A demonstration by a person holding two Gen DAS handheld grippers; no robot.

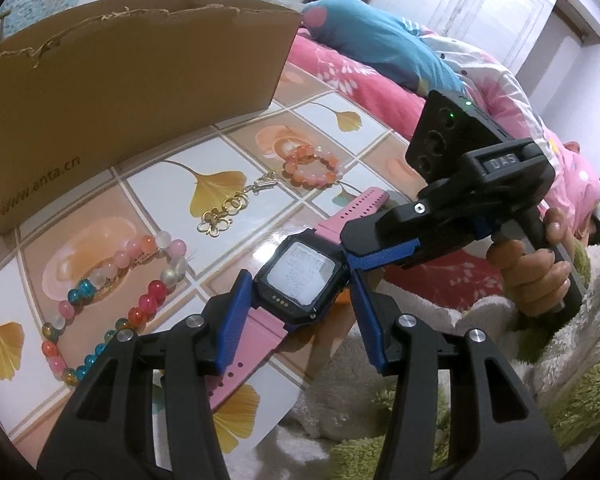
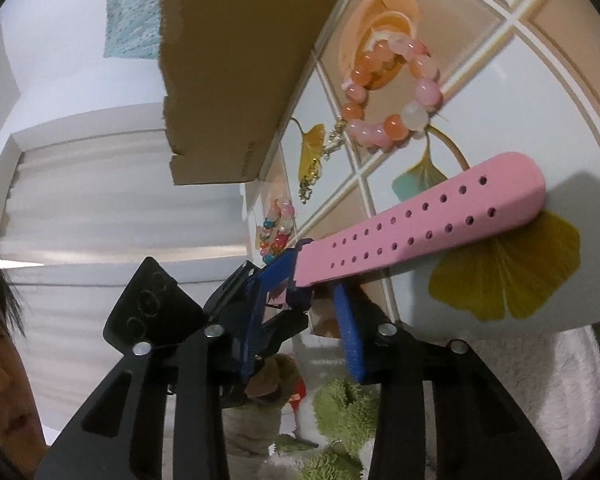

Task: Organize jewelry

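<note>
blue-padded black left gripper (image 1: 300, 300) is sitting closest in the left wrist view, its fingers (image 1: 236, 312) set partway apart around the black square case of the pink-strapped smartwatch (image 1: 300, 276). the left pad is touching the case's side, but i can't tell if the right pad is pressing on it or just standing beside it. the watch is lying face up near the front right edge of the tiled tabletop with ginkgo leaf print (image 1: 228, 152), one strap end running back toward the gripper and the other pointing away.

the black right gripper with blue pads (image 1: 384, 252) is coming in from the right, held in a person's hand (image 1: 536, 276), with its tips at the watch's far right corner. in the right wrist view its fingers (image 2: 350, 332) are part open with the pink strap root between them; a real pinch isn't clear.

further along the tabletop, the orange and pink bead bracelet (image 1: 314, 168) is lying toward the back, the gold flower keychain charm (image 1: 228, 210) in the middle, and the multicoloured glass bead bracelets (image 1: 112, 288) near the left edge. the brown cardboard box (image 1: 132, 68) is standing along the back left edge.
</note>
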